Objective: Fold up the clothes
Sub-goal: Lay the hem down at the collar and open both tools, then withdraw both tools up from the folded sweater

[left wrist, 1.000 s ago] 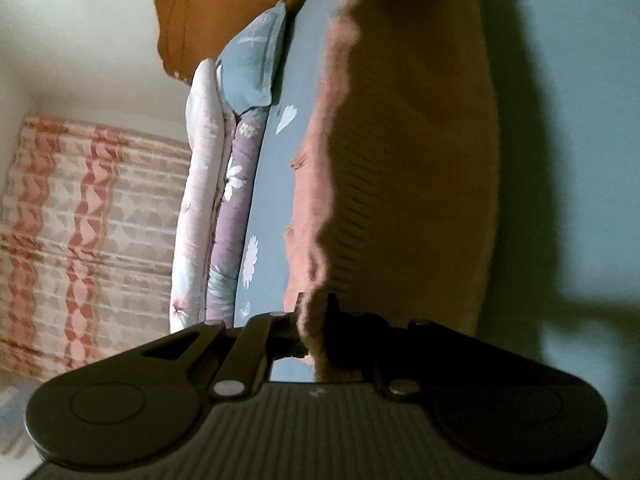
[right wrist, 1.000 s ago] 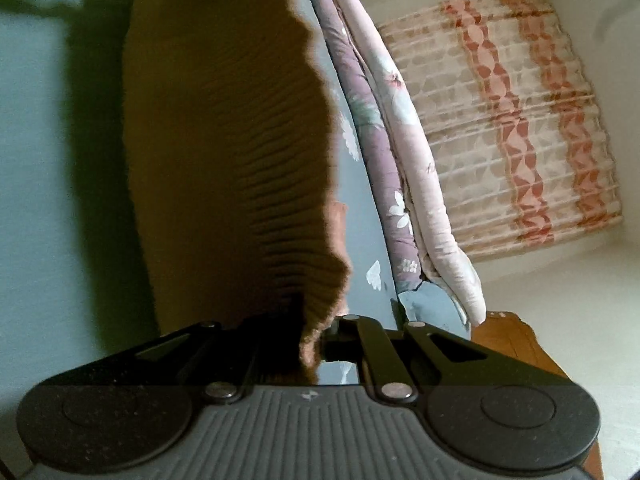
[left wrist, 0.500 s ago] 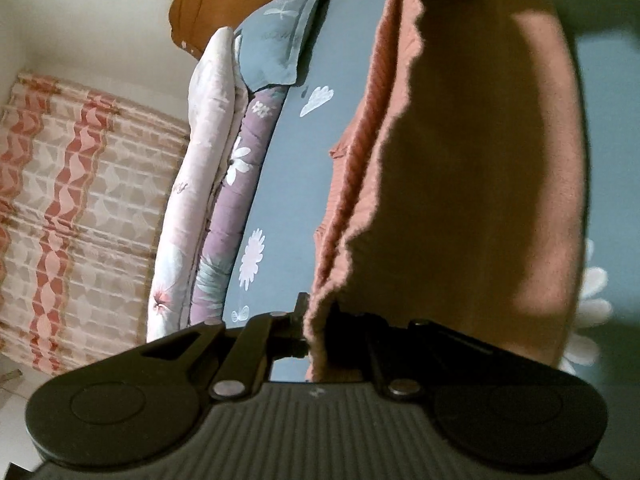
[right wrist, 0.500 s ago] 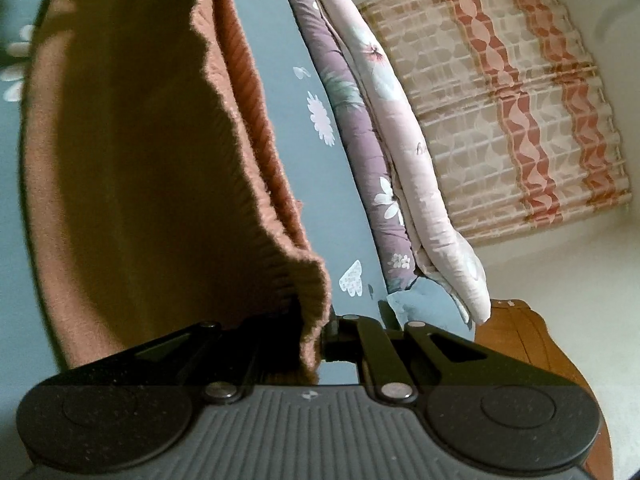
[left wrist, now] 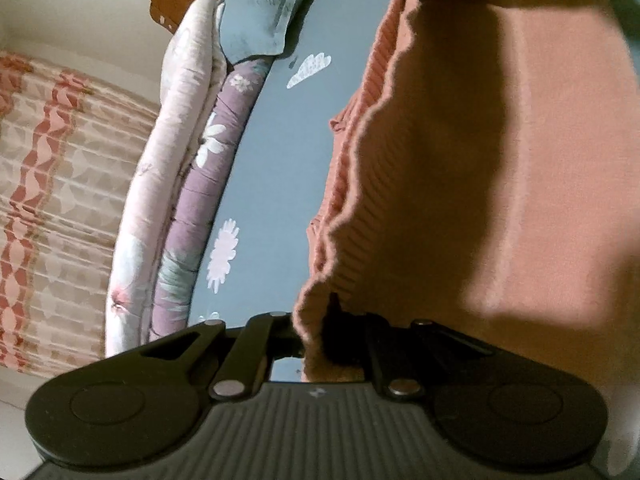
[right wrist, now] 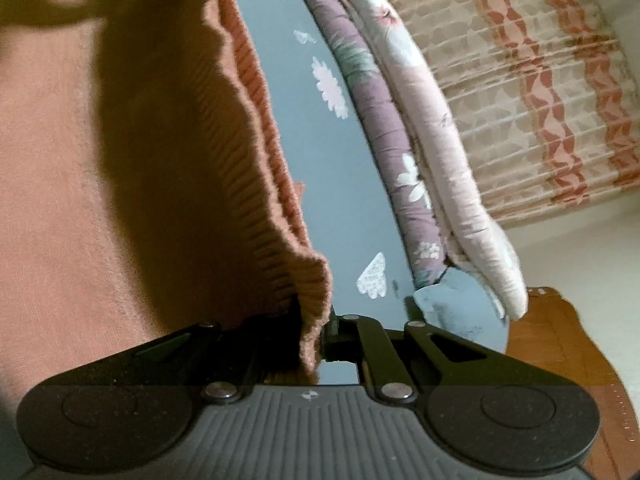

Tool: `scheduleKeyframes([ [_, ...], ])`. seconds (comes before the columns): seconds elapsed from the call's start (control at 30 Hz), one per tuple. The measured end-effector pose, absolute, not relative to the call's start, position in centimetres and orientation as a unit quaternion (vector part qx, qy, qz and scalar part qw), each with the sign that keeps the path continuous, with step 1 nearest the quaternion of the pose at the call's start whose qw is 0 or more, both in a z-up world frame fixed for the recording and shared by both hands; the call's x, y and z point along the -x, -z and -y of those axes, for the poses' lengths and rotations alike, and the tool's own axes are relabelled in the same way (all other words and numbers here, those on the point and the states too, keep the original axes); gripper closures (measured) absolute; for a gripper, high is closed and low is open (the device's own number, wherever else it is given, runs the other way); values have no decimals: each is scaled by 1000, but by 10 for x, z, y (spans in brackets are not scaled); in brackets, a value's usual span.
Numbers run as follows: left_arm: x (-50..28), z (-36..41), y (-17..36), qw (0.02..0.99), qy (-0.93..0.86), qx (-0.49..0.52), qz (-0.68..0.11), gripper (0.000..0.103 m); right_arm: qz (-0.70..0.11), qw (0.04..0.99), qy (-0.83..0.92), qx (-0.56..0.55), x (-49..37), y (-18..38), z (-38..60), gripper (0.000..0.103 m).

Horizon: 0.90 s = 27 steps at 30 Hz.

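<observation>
Sweater [left wrist: 500,180] in rust-coloured knit hangs stretched between us, its ribbed hem [right wrist: 248,184] pinched at one corner by the left hand-held gripper [left wrist: 320,340] and at the other by the right hand-held gripper [right wrist: 312,340], both clamped tight on the fabric, while the rest of it drapes toward the blue flowered bed sheet [left wrist: 272,168]. We judge this to be the carrying stroke of a fold (the hem brought over the body). Next we need to lower both corners evenly onto the garment, keeping the edge taut and square, before letting go.
</observation>
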<state>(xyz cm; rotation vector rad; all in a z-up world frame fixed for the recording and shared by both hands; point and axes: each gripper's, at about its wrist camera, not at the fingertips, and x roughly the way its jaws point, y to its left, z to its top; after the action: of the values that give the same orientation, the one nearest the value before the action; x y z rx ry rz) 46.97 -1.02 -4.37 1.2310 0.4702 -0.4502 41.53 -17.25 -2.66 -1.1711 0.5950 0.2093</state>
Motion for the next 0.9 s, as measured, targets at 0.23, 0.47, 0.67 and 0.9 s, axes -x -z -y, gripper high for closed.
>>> scheduleKeyframes([
  [0.23, -485, 8, 66, 767, 218, -552, -245, 95, -301, 781, -109, 536, -432, 52, 170, 92],
  [0.47, -483, 5, 64, 778, 228, -526, -256, 85, -304, 798, -116, 508, -442, 52, 171, 80],
  [0.67, -461, 3, 37, 798, 242, -495, -246, 54, -288, 840, -127, 441, -435, 5, 182, 44],
  [0.9, -434, 0, 5, 818, 257, -458, -234, 44, -283, 859, -169, 392, -399, -23, 189, 40],
])
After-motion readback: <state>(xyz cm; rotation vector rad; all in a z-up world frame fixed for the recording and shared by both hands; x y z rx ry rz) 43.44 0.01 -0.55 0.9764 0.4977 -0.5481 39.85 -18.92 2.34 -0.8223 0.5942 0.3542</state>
